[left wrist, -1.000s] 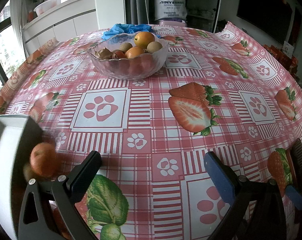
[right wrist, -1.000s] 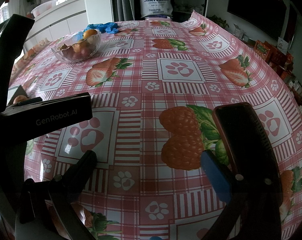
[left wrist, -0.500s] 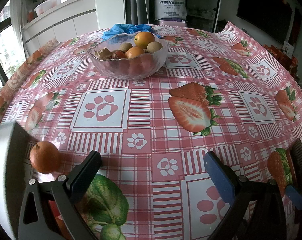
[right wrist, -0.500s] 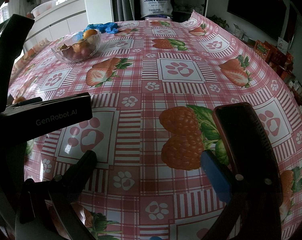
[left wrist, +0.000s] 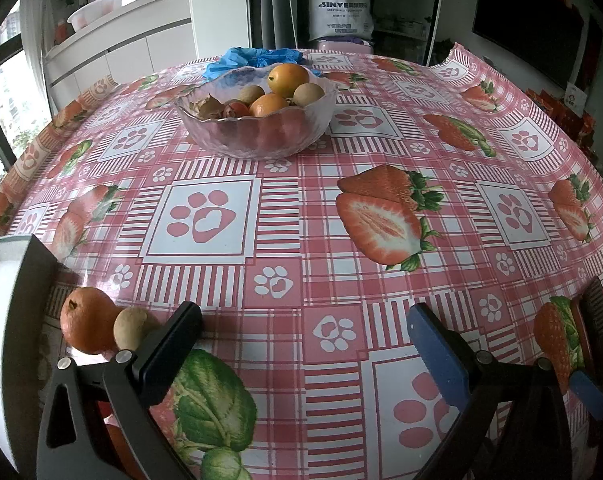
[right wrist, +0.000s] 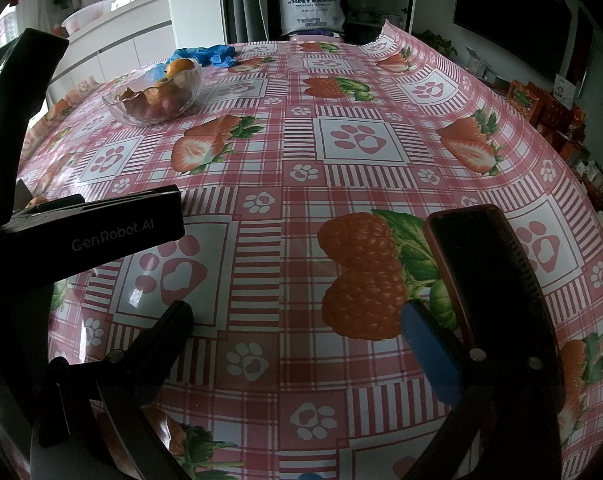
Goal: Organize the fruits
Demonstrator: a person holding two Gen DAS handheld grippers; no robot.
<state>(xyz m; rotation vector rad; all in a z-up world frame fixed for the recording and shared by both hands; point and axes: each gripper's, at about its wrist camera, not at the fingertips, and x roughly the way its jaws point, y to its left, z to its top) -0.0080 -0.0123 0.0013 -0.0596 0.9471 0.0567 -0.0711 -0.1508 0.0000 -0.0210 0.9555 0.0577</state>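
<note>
A clear glass bowl [left wrist: 257, 128] [right wrist: 153, 98] stands at the far middle of the table and holds an orange [left wrist: 287, 78] and several smaller brown and red fruits. A loose orange [left wrist: 87, 326] and a small tan round fruit [left wrist: 130, 328] lie on the cloth, touching each other, just left of my left gripper's dark finger. My left gripper [left wrist: 301, 340] is open and empty, low over the table. My right gripper [right wrist: 297, 336] is also open and empty. The left gripper's body [right wrist: 101, 232] fills the left of the right wrist view.
A white flat object with a dark edge [left wrist: 5, 320] stands at the far left beside the loose fruits. A dark phone in a red case [right wrist: 489, 280] [left wrist: 597, 320] lies by my right gripper. Blue gloves [left wrist: 257, 58] sit behind the bowl. The strawberry-print tablecloth [left wrist: 301, 220] covers the table.
The loose orange has come clear of the white object, and a small tan fruit now lies beside it. The white object has shifted. Neither gripper has moved.
</note>
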